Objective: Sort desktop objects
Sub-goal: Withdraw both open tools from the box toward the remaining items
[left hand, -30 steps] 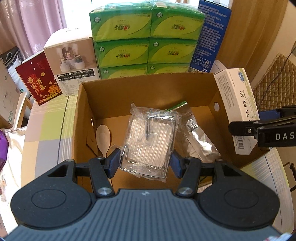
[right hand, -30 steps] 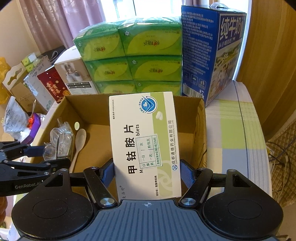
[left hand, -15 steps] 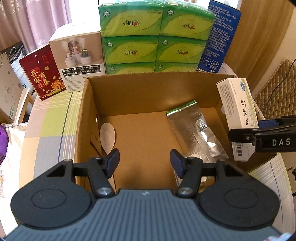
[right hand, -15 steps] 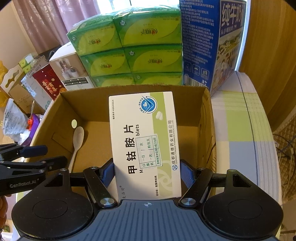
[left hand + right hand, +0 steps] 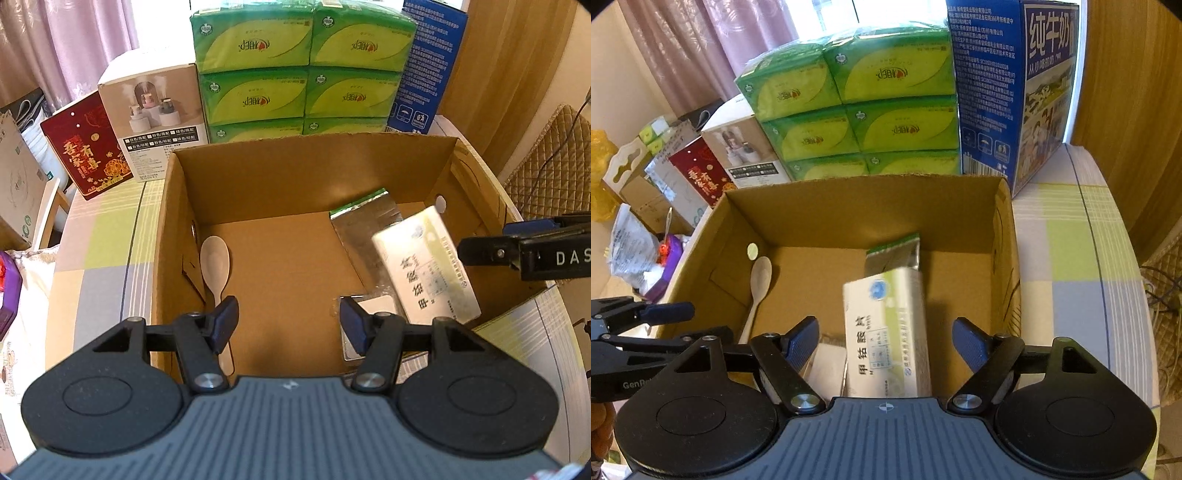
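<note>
The right tongs [image 5: 884, 341] are spread wide over the carton [image 5: 860, 201], and nothing is clamped between them. The pill box [image 5: 886, 332] is seen below and ahead of them, tilted and blurred, inside the carton toward its right wall, free of both pads. It lies partly over a foil pouch [image 5: 894, 253]. Whether it rests on the floor of the carton cannot be told. The left tongs [image 5: 288, 323] are likewise held apart and empty above the carton's near edge. A spoon [image 5: 215, 260] lies by the left wall, just beyond the left pad. A wrapped item [image 5: 375, 308] is partly seen behind the right pad. The carton stands on a checked surface [image 5: 107, 240] before stacked tissue packs [image 5: 303, 66].
</note>
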A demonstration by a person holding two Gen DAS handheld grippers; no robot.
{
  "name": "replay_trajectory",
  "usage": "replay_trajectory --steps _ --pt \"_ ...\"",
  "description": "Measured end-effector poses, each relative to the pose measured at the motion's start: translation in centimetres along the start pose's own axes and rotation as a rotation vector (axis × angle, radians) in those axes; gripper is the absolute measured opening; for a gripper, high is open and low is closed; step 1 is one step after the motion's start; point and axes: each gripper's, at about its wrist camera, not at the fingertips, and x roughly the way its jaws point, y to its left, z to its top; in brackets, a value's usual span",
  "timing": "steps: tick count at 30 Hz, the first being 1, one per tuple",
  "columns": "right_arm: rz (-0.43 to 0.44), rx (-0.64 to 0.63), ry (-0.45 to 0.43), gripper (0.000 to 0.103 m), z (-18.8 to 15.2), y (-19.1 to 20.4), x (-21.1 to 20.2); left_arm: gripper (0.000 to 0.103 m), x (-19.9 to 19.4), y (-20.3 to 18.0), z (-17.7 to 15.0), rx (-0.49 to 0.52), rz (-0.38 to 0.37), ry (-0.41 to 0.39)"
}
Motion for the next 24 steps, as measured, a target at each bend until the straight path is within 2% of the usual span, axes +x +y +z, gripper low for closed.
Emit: replay_trajectory --steps 8,16,24 --pt "0.004 0.003 -0.024 0.08 -1.4 -0.2 -3.1 0.056 -3.0 -0.9 -0.4 0.01 0.003 -0.026" --pt "0.01 0.0 -0.066 0.083 -4.3 0.1 -7.5 0.057 -7.1 -2.0 -2.5 0.004 -0.01 -0.046" --pt "-0.061 -0.03 -0.149 0.085 -8.4 1.8 -12.6 0.061 -11.5 -2.8 -6.0 -0.013 -0.037 -0.07"
